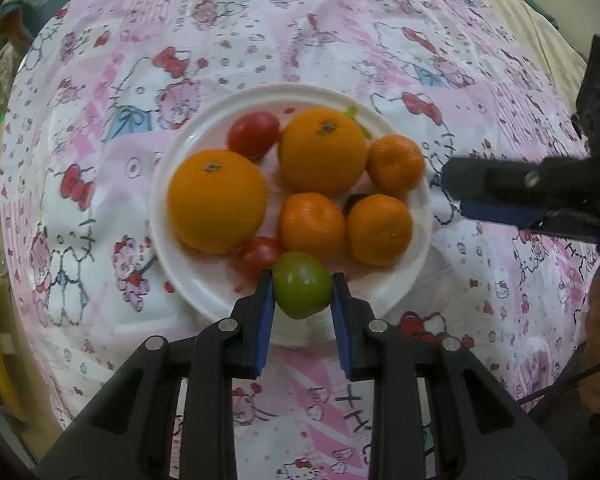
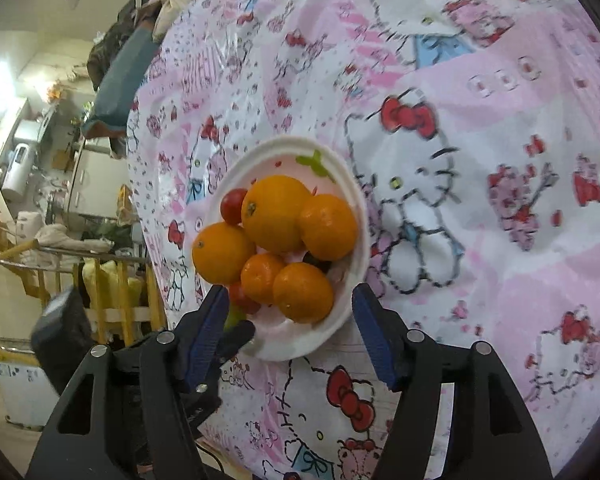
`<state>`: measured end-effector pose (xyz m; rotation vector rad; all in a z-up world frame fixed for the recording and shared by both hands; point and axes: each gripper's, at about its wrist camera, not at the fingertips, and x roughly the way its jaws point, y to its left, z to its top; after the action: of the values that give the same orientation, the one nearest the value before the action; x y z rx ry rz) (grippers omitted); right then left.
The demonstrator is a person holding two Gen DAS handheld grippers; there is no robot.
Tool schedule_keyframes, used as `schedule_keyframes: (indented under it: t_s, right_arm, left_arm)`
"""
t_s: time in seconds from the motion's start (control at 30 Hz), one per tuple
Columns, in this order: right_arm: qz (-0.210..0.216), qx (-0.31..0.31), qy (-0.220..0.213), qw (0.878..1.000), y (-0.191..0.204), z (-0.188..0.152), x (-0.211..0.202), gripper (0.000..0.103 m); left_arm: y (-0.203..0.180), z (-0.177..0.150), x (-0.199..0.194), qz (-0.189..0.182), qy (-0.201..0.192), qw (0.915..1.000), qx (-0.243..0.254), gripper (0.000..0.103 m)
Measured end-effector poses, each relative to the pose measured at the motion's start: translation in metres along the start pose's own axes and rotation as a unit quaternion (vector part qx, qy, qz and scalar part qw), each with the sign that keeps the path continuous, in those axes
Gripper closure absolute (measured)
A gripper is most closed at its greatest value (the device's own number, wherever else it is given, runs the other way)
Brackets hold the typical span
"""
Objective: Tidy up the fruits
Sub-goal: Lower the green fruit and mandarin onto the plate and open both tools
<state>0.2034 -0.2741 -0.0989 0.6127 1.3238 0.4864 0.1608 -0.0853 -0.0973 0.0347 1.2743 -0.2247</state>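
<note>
Left gripper point(image 1: 303, 294) clamped across a green fruit point(image 1: 302, 290) at the white plate point(image 1: 188, 280) rim, apparently to place or remove it; right gripper point(image 2: 288, 312), jaws apart, empty beside the plate.

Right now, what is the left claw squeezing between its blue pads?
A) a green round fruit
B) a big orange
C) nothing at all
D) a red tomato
A: the left claw has both pads pressed against the green fruit at the near rim of the white plate, while the oranges and tomatoes sit free.
</note>
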Motion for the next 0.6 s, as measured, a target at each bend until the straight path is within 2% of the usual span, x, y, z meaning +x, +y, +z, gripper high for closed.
schedule_keyframes:
  t_s: [0.17,0.4,0.43,0.47,0.53,0.6]
  right_arm:
    - [0.003,0.013,-0.005,1.000,-0.012,-0.002,-0.011,0.036]
    - [0.009,0.008,-0.001,1.000,-0.011,-0.003,-0.015,0.036]
    - [0.011,0.008,-0.001,1.000,-0.010,-0.003,-0.016,0.036]
    - [0.014,0.007,-0.002,1.000,-0.009,-0.003,-0.017,0.036]
    - [0.016,0.003,-0.006,1.000,-0.006,-0.003,-0.020,0.036]
    - [0.018,0.001,-0.009,1.000,-0.005,-0.003,-0.022,0.036]
  left_arm:
    - [-0.013,0.000,0.006,0.025,0.001,0.9994,0.024,0.079]
    - [-0.016,0.000,0.013,0.032,0.021,0.9990,0.024,0.074]
    - [-0.016,0.000,0.011,0.032,0.017,0.9991,0.023,0.056]
    - [-0.017,0.000,0.008,0.032,0.007,0.9992,0.023,0.031]
    - [-0.017,-0.001,0.000,0.037,-0.017,0.9988,0.026,0.014]
    - [-0.020,-0.001,-0.007,0.040,-0.032,0.9980,0.036,0.014]
